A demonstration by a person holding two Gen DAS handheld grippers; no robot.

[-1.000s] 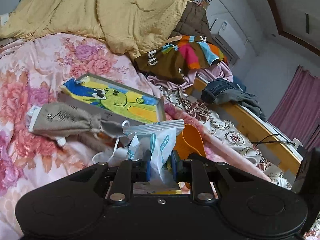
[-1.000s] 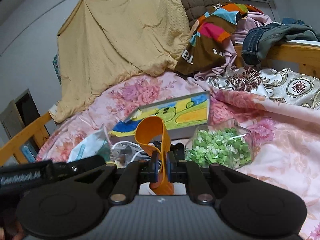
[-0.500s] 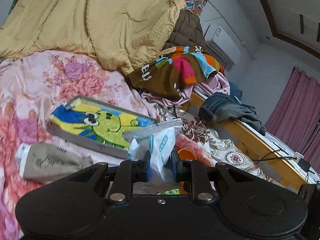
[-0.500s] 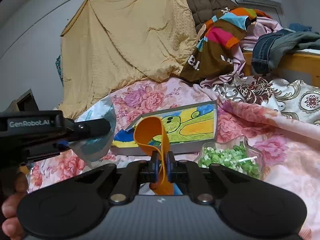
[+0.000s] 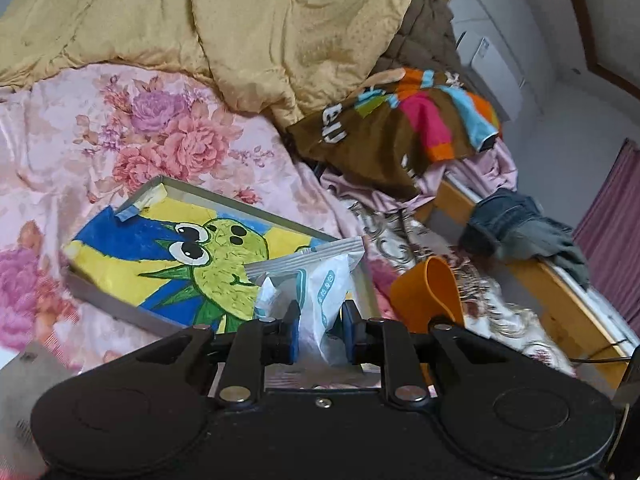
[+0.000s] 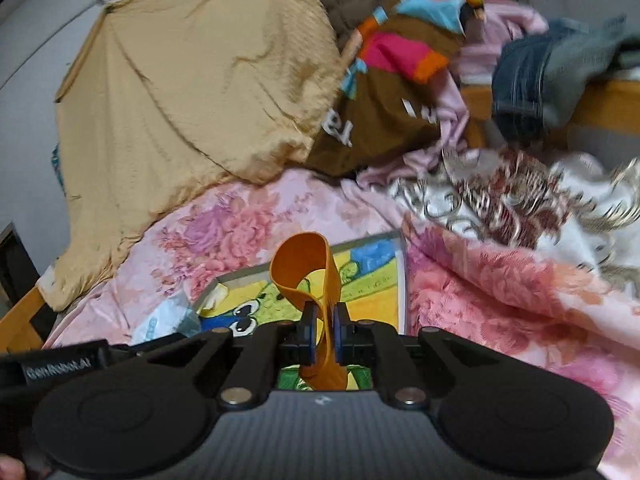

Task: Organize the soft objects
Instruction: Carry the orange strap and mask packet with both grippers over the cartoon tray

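At the left of the left wrist view, a pink floral bedspread (image 5: 120, 132) is seen spread over the bed, with open cloth between the heaped yellow quilt (image 5: 224, 20) behind and the shallow grey tray (image 5: 120, 304) in front. A cartoon picture in yellow, blue and green is carried in the tray. The tray's near edge is set just ahead of the left tongs (image 5: 320, 332), which are closed on a white and blue plastic packet (image 5: 324, 280); the packet is crumpled, held upright, and its sealed top edge is raised over the tray's right end. To the right of it an orange band (image 5: 428, 292) is seen curled into a loop. Further right, the wooden bed rail (image 5: 560, 304) marks the bed's edge, and jeans (image 5: 516, 224) are draped over it. A brown striped garment (image 5: 400, 128) is piled behind.

In the right wrist view, the yellow quilt (image 6: 192, 92) fills the left, and the packet (image 6: 168, 320) is seen low at the left beside the tray (image 6: 402, 276). The right tongs (image 6: 323, 332) are clamped on the orange band (image 6: 304, 264), whose loop stands over the tray's picture. Rumpled floral cloth (image 6: 500, 280) rises at the right; that side is blurred.
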